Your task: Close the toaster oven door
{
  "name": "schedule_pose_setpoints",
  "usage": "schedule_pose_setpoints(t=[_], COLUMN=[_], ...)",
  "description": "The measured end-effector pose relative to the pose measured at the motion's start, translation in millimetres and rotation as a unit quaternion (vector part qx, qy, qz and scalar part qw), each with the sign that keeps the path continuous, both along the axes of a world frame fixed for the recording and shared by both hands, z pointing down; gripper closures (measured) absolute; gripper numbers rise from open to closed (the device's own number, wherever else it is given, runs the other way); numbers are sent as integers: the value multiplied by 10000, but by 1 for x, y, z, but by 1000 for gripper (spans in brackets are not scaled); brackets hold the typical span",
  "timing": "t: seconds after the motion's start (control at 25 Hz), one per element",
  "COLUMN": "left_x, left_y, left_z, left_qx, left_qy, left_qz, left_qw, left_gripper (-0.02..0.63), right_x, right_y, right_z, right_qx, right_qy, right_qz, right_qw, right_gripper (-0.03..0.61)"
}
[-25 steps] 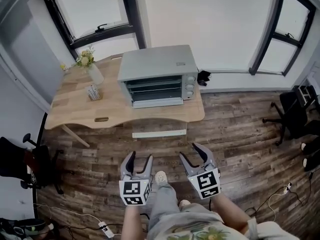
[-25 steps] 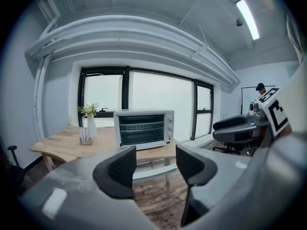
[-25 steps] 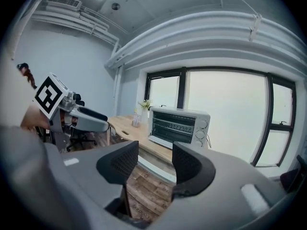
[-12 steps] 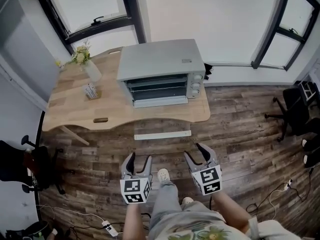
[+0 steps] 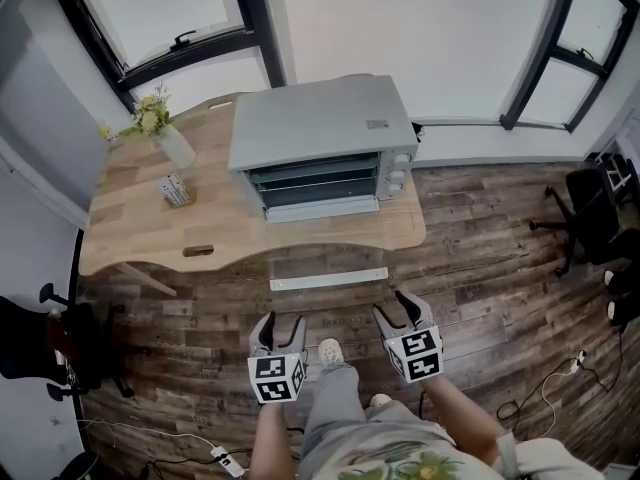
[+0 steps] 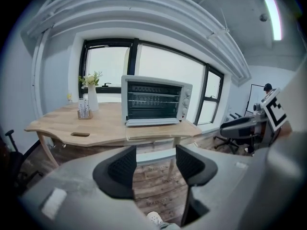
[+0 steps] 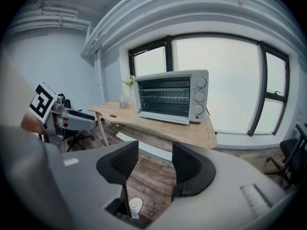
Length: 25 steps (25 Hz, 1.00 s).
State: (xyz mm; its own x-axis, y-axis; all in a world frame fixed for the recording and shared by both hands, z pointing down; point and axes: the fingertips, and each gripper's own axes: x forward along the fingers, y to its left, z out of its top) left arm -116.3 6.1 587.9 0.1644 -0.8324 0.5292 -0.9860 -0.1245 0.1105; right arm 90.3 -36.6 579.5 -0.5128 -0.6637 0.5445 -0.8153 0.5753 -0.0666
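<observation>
A silver toaster oven (image 5: 320,140) stands on the wooden table (image 5: 130,228), its racks showing. Its glass door (image 5: 325,260) lies folded down flat past the table's front edge, with the white handle bar (image 5: 328,280) at its outer end. My left gripper (image 5: 280,328) and right gripper (image 5: 395,308) hang over the floor just short of that handle, both open and empty. The left gripper view shows the toaster oven (image 6: 156,101) ahead beyond the left gripper (image 6: 156,164). In the right gripper view the toaster oven (image 7: 172,102) sits ahead, past the right gripper (image 7: 155,162).
A vase of flowers (image 5: 162,136) and a small holder (image 5: 176,190) stand on the table's left part. Office chairs sit at the far right (image 5: 590,218) and far left (image 5: 45,338). A power strip (image 5: 220,455) lies on the wooden floor. The person's shoe (image 5: 328,352) shows between the grippers.
The person has stepped closer to the table, so the oven and its open door sit nearer. Both grippers stay open, now just before the door handle.
</observation>
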Motion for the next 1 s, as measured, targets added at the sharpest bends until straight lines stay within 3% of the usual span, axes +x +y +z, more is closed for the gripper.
schedule_pose_setpoints(t=[0.4,1.0], left_x=[-18,-37], left_y=[-14,-38], left_z=[49,129], left_qx=[-322,-250], left_qy=[104,204], left_qz=[-70,-149], left_qw=[9994,9994], left_gripper=[359,359], right_x=[0,5], right_y=[-22,-52], right_z=[59,132], right_qx=[-470,-496], right_qy=[-53,-331], right_qz=[335,915], right_qw=[9983,9940], right_gripper=[368,382])
